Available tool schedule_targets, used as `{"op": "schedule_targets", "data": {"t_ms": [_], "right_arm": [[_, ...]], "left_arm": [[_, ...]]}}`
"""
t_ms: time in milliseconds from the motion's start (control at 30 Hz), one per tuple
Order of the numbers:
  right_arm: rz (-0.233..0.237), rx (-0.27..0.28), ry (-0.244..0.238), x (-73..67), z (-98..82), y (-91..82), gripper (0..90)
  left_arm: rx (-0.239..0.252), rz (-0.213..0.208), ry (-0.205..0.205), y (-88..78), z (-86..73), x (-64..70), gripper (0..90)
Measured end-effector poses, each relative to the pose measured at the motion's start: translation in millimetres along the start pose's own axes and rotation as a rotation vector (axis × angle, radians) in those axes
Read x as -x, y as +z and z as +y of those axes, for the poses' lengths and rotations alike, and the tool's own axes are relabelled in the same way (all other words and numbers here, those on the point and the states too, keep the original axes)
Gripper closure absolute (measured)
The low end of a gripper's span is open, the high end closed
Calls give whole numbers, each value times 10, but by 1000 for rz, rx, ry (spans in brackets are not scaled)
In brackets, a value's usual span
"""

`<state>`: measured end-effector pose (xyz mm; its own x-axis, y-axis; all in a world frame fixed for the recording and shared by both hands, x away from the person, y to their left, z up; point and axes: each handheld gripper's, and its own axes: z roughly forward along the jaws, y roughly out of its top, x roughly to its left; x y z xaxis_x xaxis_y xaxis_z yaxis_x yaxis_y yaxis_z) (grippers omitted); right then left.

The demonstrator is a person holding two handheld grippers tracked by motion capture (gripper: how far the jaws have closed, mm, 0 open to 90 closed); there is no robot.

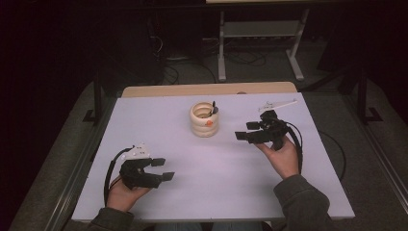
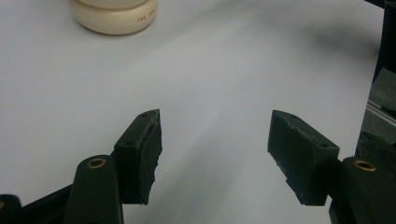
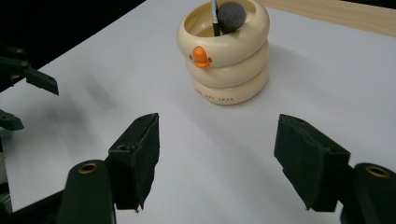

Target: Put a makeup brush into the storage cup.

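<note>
White table [image 1: 207, 168]: 2 hands hold left gripper [image 1: 162, 169], right gripper [image 1: 246, 131], agape.

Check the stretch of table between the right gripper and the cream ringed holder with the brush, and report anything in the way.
Nothing visible stands between them. Bare white table lies between the open right gripper and the cream ringed holder; the brush stands inside it.

Brush [image 1: 213, 108] in holder [image 1: 204, 126], mid-table [image 1: 144, 120]
</note>
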<state>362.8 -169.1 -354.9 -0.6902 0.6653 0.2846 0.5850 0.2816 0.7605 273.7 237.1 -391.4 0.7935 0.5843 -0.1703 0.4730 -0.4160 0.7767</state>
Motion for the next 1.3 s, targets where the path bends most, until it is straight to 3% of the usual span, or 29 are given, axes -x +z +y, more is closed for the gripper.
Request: {"op": "schedule_targets", "data": {"t_ms": [400, 1300], "right_arm": [[-7, -15, -6, 6, -176, -75, 282], [-37, 11, 17, 68, -647, -327, 270]], "left_arm": [[-7, 13, 0, -8, -12, -14, 322], [-12, 32, -8, 6, -27, -8, 291]]}}
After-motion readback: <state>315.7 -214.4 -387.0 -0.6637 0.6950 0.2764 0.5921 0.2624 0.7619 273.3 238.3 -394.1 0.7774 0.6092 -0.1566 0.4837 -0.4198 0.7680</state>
